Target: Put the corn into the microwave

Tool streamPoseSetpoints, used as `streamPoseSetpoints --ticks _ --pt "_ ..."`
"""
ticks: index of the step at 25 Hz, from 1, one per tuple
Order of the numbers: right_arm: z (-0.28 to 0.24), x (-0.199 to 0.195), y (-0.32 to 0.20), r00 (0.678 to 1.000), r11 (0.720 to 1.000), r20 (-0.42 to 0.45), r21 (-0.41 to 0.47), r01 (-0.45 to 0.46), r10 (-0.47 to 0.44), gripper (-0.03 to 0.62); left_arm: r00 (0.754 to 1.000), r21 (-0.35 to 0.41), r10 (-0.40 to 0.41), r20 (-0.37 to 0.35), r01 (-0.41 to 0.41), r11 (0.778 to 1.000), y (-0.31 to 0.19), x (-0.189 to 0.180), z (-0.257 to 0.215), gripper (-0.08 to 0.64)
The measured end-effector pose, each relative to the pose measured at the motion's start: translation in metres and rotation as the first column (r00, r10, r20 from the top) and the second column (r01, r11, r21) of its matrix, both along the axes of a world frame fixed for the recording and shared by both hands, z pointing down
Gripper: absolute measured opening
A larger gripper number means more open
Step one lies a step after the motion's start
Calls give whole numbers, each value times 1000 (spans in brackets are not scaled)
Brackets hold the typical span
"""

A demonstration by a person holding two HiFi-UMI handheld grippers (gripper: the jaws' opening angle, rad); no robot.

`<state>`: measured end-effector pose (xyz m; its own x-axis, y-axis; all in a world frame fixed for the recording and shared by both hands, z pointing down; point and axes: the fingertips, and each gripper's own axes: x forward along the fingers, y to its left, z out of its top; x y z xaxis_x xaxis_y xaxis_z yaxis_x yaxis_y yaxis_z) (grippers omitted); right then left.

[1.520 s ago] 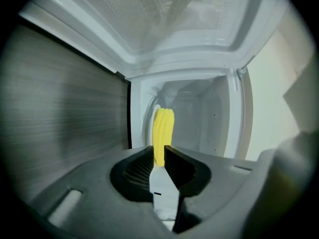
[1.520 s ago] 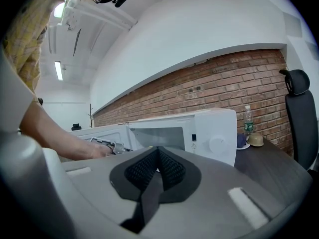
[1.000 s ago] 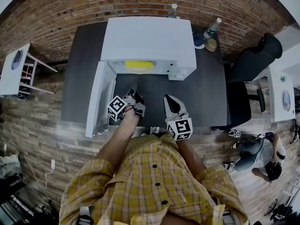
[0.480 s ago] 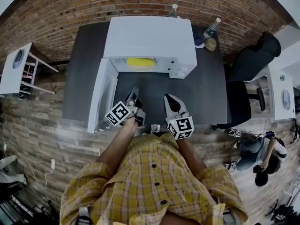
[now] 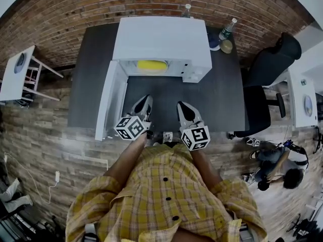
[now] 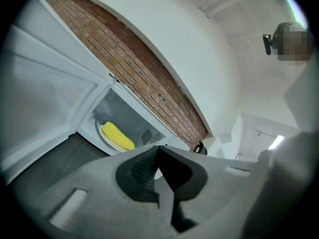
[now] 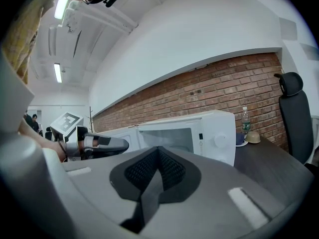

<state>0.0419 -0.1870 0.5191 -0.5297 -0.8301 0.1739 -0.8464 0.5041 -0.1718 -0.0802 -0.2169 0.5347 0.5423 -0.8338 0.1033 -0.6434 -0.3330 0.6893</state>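
Observation:
The yellow corn (image 5: 151, 65) lies on a white plate inside the white microwave (image 5: 161, 39), whose door (image 5: 110, 102) stands swung open to the left. In the left gripper view the corn (image 6: 117, 136) shows well ahead of the jaws, deep in the cavity. My left gripper (image 5: 145, 101) hovers over the dark table in front of the opening, shut and empty (image 6: 159, 149). My right gripper (image 5: 180, 105) is beside it on the right, also shut with nothing in it (image 7: 158, 149). It faces the microwave (image 7: 199, 128).
The dark table (image 5: 222, 95) carries two bottles (image 5: 228, 30) (image 5: 186, 10) and a small tan object (image 5: 226, 47) behind the microwave. A black office chair (image 5: 272, 64) stands at the right, a white side table (image 5: 17, 74) at the left. A person (image 5: 282, 173) crouches at the lower right.
My left gripper has rolled about its own axis and lifted, drawing back slightly toward the body. The right gripper has stayed put. The corn has not moved.

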Motion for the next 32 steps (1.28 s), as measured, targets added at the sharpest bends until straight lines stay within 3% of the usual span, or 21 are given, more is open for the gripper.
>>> streamPoseSetpoints --ticks 7,12,21,32 --pt "-3 -4 8 1000 1000 6 6 1 -1 3 976 98 28 218 -50 994 19 2 -5 -5" --pt "-4 -8 12 1000 1000 -1 13 8 -8 2 951 138 9 310 -55 989 26 -2 -7 -5" --pt "-4 -11 21 1000 1000 -8 16 16 -16 2 921 159 10 390 -78 984 39 5 -8 -5" --pt "-5 -8 30 1000 1000 -10 19 8 -8 2 906 171 -3 424 -77 982 48 7 -9 -5"
